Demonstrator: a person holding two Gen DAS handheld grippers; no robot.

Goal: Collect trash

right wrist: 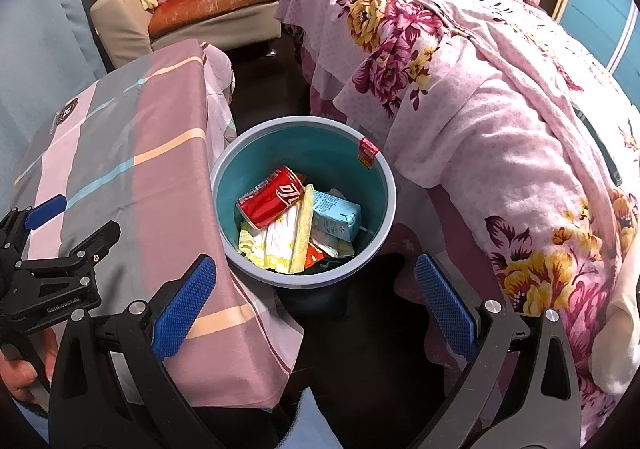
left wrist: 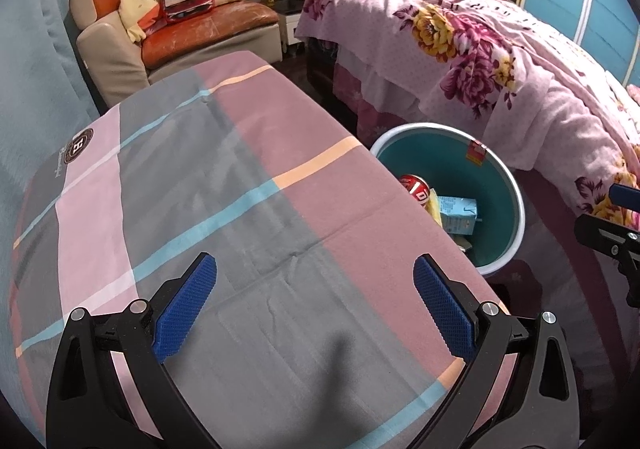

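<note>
**Teal bin full, both tools empty**

Teal bucket [right wrist: 303,153] stands on the floor between the cloth-covered table [right wrist: 120,153] and the bed [right wrist: 480,109]. My left gripper [left wrist: 316,305] and right gripper [right wrist: 316,305] gape, holding nothing. The red can [right wrist: 272,196] lies tilted on wrappers, long axis running lower-left to upper-right, its top probably toward the table. Reaching in carelessly, I could knock the rim and tip the bucket.
</note>
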